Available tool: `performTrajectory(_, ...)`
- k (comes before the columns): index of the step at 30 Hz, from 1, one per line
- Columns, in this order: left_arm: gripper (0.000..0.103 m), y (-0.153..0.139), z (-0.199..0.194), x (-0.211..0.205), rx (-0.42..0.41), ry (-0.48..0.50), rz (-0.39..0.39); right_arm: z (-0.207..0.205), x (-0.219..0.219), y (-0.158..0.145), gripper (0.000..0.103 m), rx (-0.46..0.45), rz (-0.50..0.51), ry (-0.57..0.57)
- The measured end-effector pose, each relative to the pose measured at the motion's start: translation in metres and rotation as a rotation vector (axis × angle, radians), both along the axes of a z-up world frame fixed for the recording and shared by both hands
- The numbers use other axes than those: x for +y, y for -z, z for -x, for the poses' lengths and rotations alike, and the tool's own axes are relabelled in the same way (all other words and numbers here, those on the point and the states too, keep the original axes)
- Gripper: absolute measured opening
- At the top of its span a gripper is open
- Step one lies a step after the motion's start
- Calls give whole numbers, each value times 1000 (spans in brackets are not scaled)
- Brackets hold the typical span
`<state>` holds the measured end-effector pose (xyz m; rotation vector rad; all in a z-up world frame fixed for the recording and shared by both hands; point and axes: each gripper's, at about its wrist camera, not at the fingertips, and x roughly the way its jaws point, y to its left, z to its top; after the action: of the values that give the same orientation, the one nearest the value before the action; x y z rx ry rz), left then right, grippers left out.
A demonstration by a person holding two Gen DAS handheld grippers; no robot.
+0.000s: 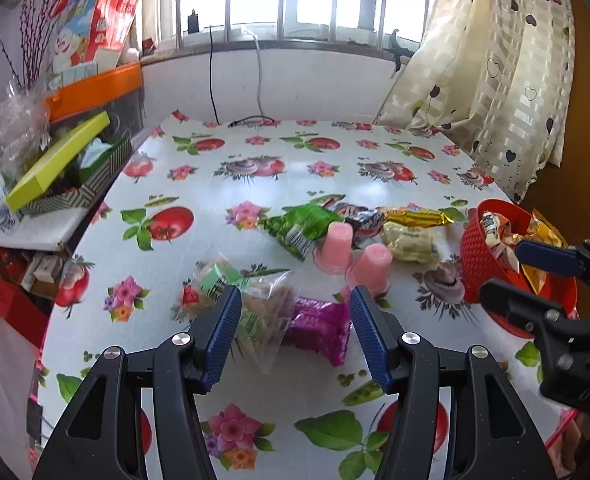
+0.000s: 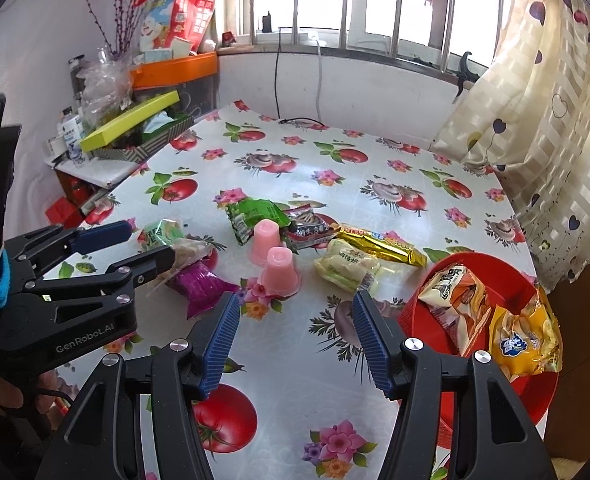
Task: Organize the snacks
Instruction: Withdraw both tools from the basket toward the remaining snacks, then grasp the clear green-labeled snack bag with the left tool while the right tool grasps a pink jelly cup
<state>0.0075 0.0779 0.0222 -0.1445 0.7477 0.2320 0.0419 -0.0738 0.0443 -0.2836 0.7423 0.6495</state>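
Snack packets lie on the flowered tablecloth. My left gripper (image 1: 295, 312) is open above a clear cracker bag (image 1: 261, 312) and a magenta packet (image 1: 321, 328). It also shows in the right wrist view (image 2: 151, 244). Two pink jelly cups (image 2: 275, 260) stand upside down mid-table, with a green packet (image 2: 255, 212), a gold bar (image 2: 379, 244) and a pale yellow packet (image 2: 347, 268) around them. My right gripper (image 2: 295, 320) is open and empty, left of the red basket (image 2: 535, 392), which holds an orange-white packet (image 2: 459, 300) and a yellow packet (image 2: 523, 340).
A side shelf (image 2: 107, 176) at the far left carries a yellow-green box (image 2: 131, 120), bottles and an orange tray. A barred window, cables and a curtain (image 2: 535, 120) bound the far and right sides. The red basket sits at the table's right edge.
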Motion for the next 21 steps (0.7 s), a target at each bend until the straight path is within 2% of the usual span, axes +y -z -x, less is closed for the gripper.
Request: performTrajectory(21,57,32,-9,52,37,-7,132,-21,14,25,56,82,10,-7)
